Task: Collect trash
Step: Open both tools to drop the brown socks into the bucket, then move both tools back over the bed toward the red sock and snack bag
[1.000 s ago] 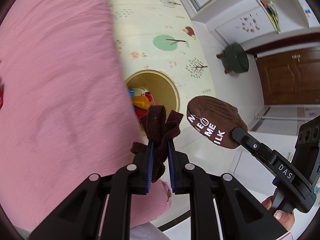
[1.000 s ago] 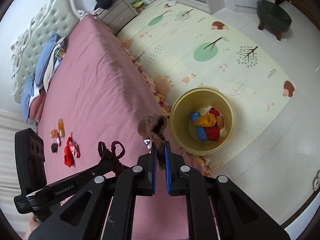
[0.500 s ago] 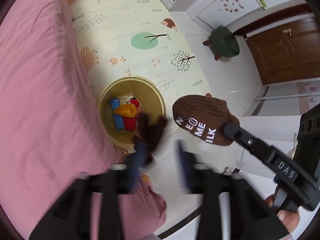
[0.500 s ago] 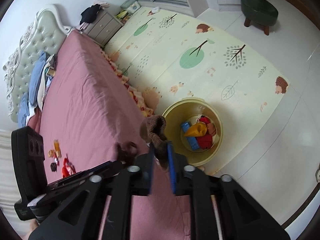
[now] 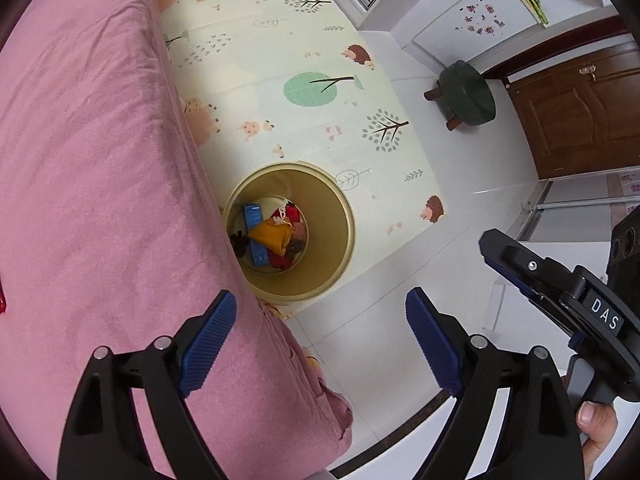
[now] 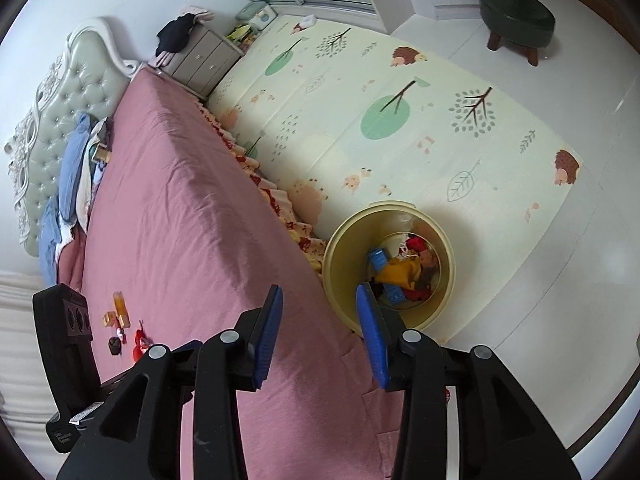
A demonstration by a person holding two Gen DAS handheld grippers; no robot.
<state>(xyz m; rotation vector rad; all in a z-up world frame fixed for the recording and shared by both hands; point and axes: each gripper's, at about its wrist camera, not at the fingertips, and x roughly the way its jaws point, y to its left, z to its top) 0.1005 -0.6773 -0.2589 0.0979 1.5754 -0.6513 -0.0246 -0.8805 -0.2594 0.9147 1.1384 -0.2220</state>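
Left wrist view: left gripper (image 5: 320, 336) spread wide, empty; yellow bin (image 5: 344, 216) at centre, near rim cut off by pink bed (image 5: 88, 168).

Right wrist view: right gripper (image 6: 320, 330) parted, empty; bin (image 6: 348, 248) at 4 o'clock; small wrappers (image 6: 122, 320) at 8 o'clock, hard to identify.

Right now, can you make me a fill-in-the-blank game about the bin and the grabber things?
1. The yellow bin stands on the floor beside the ____ bed.
2. Both the left gripper and the right gripper are ____ and hold nothing.
3. The small wrappers not yet collected lie on the ____.
4. The stool near the door is dark ____.

Missing words: pink; open; bed; green
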